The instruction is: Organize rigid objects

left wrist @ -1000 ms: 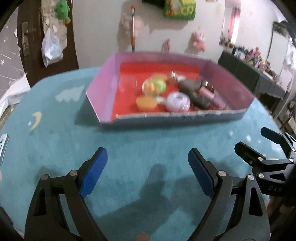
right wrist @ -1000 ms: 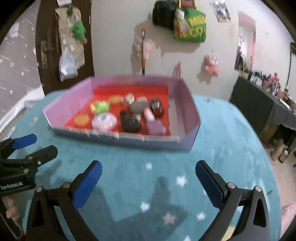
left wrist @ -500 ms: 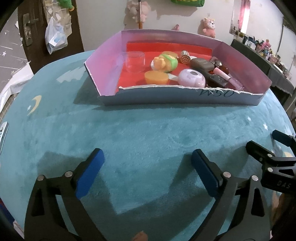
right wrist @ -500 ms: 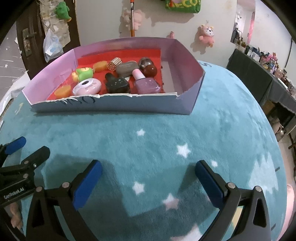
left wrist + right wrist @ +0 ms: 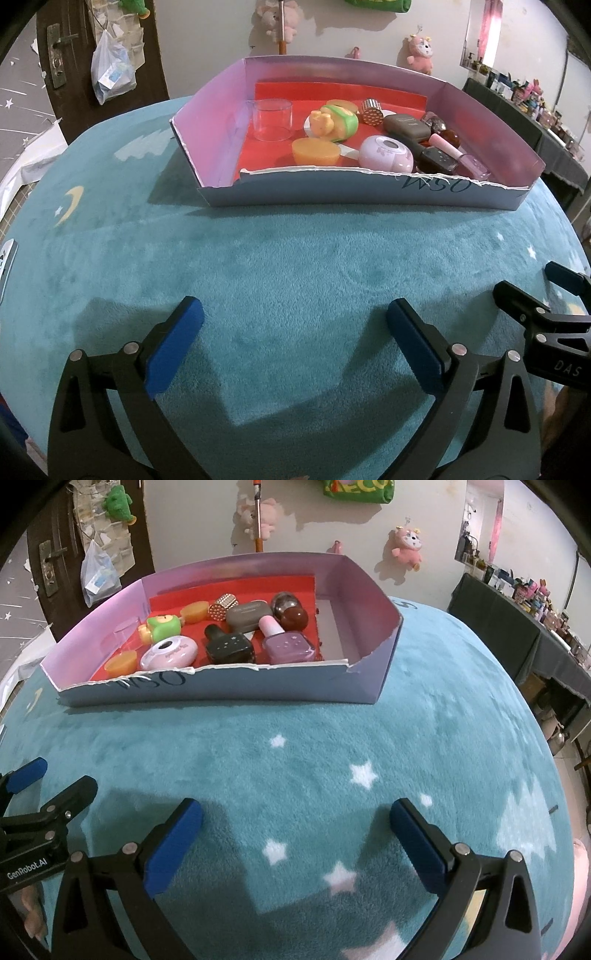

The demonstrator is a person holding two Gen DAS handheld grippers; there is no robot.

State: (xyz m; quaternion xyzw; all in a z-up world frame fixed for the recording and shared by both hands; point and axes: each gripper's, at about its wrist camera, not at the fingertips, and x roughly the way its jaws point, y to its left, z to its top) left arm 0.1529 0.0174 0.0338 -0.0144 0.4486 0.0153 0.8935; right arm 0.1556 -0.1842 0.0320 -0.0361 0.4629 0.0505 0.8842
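Note:
A shallow cardboard box (image 5: 362,192) (image 5: 229,690) with a red floor stands on the teal table cover. It holds several small items: a clear cup (image 5: 272,120), a green-yellow toy (image 5: 334,123) (image 5: 162,627), an orange cup (image 5: 316,151), a pink round case (image 5: 386,153) (image 5: 169,652), a black bottle (image 5: 229,646), a purple bottle (image 5: 286,646) and a grey case (image 5: 248,614). My left gripper (image 5: 294,332) is open and empty, well in front of the box. My right gripper (image 5: 295,830) is open and empty too, beside the left one.
The teal plush cover (image 5: 332,746) with white stars spans the round table. Its edge falls away on the right, where a dark shelf of bottles (image 5: 517,602) stands. A door (image 5: 66,66) and plush toys on the wall (image 5: 406,546) lie behind the box.
Both grippers have drawn back and tilted down, so the box sits farther off and the view has steadied. Both stay open and empty.

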